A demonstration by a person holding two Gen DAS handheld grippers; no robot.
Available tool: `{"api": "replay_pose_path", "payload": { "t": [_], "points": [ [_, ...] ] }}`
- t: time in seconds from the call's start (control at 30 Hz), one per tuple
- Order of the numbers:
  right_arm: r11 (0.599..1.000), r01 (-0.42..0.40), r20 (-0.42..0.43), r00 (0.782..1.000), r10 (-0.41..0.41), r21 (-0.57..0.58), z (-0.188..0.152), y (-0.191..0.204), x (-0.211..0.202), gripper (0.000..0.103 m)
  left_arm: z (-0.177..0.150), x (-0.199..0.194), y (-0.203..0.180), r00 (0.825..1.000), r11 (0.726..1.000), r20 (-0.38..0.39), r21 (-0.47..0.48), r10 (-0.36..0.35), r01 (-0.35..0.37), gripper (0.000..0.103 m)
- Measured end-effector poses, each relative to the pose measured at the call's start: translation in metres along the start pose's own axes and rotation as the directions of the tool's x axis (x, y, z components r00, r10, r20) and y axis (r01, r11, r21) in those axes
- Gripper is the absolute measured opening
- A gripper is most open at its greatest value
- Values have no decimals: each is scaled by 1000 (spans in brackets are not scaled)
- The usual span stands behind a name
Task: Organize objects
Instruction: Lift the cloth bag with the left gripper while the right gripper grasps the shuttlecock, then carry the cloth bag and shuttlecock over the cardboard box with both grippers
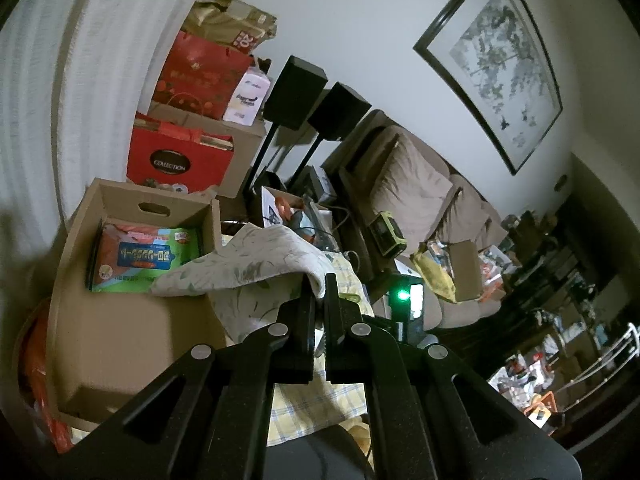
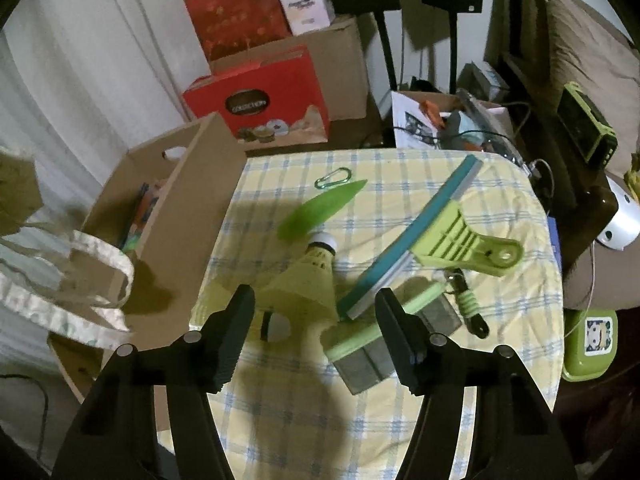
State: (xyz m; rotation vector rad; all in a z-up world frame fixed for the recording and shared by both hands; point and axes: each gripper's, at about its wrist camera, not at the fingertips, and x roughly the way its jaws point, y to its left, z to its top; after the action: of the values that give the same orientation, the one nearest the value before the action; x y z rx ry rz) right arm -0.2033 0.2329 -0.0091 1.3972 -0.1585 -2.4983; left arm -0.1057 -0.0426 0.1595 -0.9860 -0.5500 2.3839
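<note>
1. The desk (image 2: pixel 400 420) wears a yellow checked cloth; a cardboard box (image 2: pixel 192 216) stands against its left edge.
2. The patterned cloth bag (image 1: pixel 248 264) hangs over the box rim, held up by the left tool (image 1: pixel 319 292), whose jaws are clamped on the fabric.
3. The window wiper (image 2: pixel 416 240) lies slantwise near the right edge; the right tool (image 2: pixel 316 300) hovers with jaws apart over the near edge.
4. The shuttlecock (image 2: pixel 308 276) lies mid-desk, beside the wiper; a green leaf (image 2: pixel 320 208) and a clip hook (image 2: pixel 333 178) lie towards the far edge.
</note>
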Motion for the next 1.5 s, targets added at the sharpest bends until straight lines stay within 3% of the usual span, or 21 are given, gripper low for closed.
{"api": "replay_pose_path", "payload": {
  "t": [0.2,0.5,0.67,0.9,1.2,1.5],
  "points": [
    [999,17,-63,998,-16,28,17,0,34,65,0,2,1,1000,1000,-5,5,-16,16,3],
    [998,64,-159,985,-61,11,29,4,85,56,3,5,6,1000,1000,-11,-2,-23,23,3],
    [997,73,-198,978,-72,-4,29,7,103,42,7,1,15,1000,1000,1,-13,-23,23,3],
    [998,64,-207,976,-62,3,24,7,109,35,7,2,27,1000,1000,-1,-25,-17,17,3],
    [998,64,-42,997,-65,-21,26,18,53,34,5,4,23,999,999,-9,0,36,-36,3],
    [994,73,194,979,-55,-85,33,59,-41,34,3,5,18,975,973,40,57,221,-223,3]
  ]
}}
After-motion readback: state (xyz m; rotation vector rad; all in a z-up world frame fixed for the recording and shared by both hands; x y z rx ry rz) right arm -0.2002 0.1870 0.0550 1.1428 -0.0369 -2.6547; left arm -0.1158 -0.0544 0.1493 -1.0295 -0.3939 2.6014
